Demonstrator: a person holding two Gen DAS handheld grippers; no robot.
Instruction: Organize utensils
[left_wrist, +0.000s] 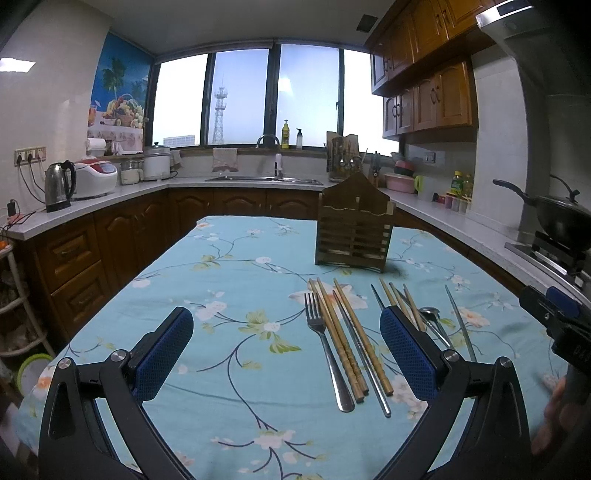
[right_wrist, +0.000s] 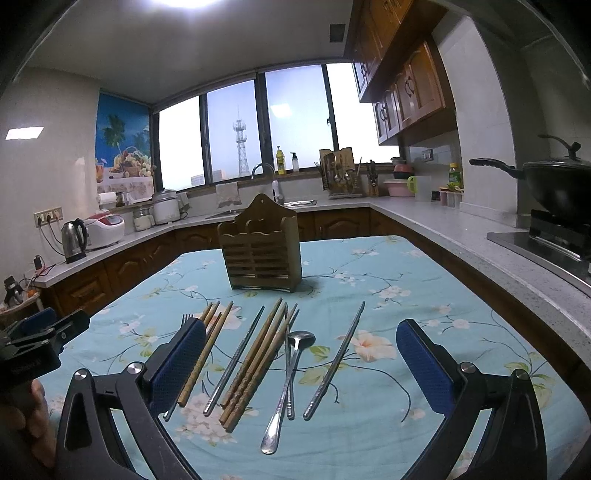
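Two claws (left_wrist: 286, 343) (right_wrist: 301, 363) hover spread above utensils (right_wrist: 258, 354).

Overall brightness: the room was dimly lit, and a cool blue-grey cast was seen in both views.
Light sources: daylight was admitted through the window (left_wrist: 247, 96), which was blown out to near white; a ceiling lamp (right_wrist: 184, 3) was overexposed in the right wrist view, and a ceiling panel (left_wrist: 16, 65) glowed at the left.
Shadows: a soft shadow was cast on the tablecloth (left_wrist: 236, 266) beside the wooden holder (right_wrist: 260, 251).
Glare: faint highlights were caught on the spoon (right_wrist: 295, 350).
Distortion: straight lines were bowed strongly by the fisheye, and the corners were vignetted to black.
Blur: the other claw (left_wrist: 561, 314) at the right edge was smeared.
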